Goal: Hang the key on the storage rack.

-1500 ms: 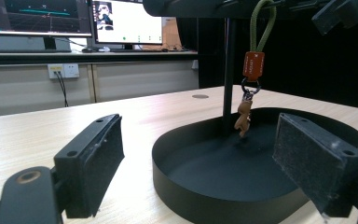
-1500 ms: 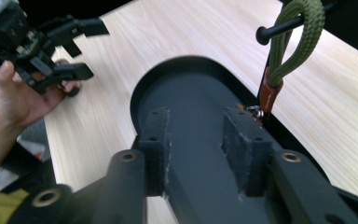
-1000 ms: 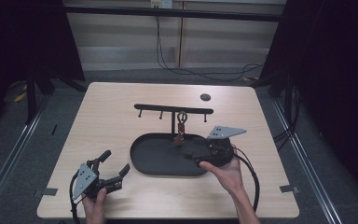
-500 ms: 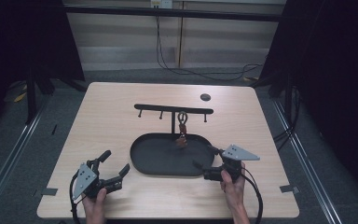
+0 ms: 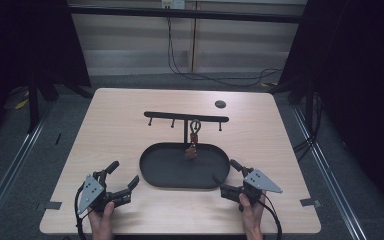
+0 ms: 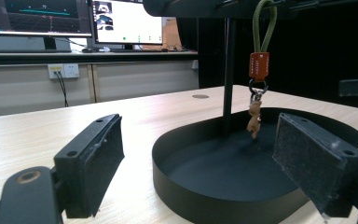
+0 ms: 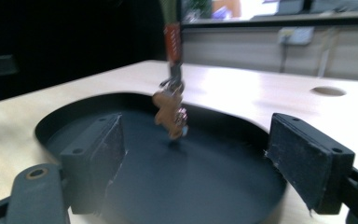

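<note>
Keychain (image 5: 192, 145) position: it hangs from a peg of the black T-shaped rack (image 5: 186, 119), which stands at the far rim of the oval black tray (image 5: 156, 176) at the centre of the surface (image 5: 120, 120). I read its parts in the left gripper view as a green cord loop, an orange tag and a small brown figure (image 6: 253, 119) that dangles above the tray floor.

I hold the left gripper (image 5: 122, 181) at the near left of the surface, just beside the tray's left end and apart from it. Its fingers (image 6: 92, 161) stand wide and hold nothing.

I hold the right gripper (image 5: 225, 179) at the near right, close to the tray's right end. Its fingers (image 7: 310, 156) also stand wide and empty; in the right gripper view the brown figure hangs between them but farther off, untouched.

A round hole (image 5: 220, 104) sits in the surface near the far right corner.
</note>
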Available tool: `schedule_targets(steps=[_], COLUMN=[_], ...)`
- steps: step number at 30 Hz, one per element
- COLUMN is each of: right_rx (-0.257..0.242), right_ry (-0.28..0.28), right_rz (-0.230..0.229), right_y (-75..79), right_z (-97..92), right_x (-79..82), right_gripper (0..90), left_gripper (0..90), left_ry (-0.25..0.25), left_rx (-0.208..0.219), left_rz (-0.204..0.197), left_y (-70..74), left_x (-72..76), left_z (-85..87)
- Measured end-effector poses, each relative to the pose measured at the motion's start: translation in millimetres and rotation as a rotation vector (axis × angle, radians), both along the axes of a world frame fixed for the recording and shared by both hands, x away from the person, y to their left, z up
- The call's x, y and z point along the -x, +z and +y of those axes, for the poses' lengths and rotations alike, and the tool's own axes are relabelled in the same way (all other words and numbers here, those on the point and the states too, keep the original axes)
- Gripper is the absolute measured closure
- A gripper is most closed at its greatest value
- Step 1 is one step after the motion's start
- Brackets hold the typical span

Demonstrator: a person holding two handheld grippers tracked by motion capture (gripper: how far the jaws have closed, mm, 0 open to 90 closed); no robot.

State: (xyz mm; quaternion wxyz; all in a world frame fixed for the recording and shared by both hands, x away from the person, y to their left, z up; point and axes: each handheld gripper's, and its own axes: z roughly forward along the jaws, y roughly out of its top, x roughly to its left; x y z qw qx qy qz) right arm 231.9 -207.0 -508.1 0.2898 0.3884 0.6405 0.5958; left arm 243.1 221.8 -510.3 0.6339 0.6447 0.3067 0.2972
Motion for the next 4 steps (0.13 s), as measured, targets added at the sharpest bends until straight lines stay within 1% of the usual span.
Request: schedule_targets(steps=[3, 4], right_rx=[-0.028, -0.027], right_ry=[-0.031, -0.030], right_rz=[-0.027, -0.028], right_y=[-1.1, -1.1], right_z=[-3.0, -3.0], right_x=[4.0, 4.2], right_gripper=[14.7, 14.7], left_gripper=[15.6, 15.6], left_ry=[0.000, 0.001], left_rx=[-0.001, -0.001], left_rz=[0.000, 0.001], left_y=[0.0, 0.0], left_x=[0.1, 0.0], left_z=[0.0, -0.1])
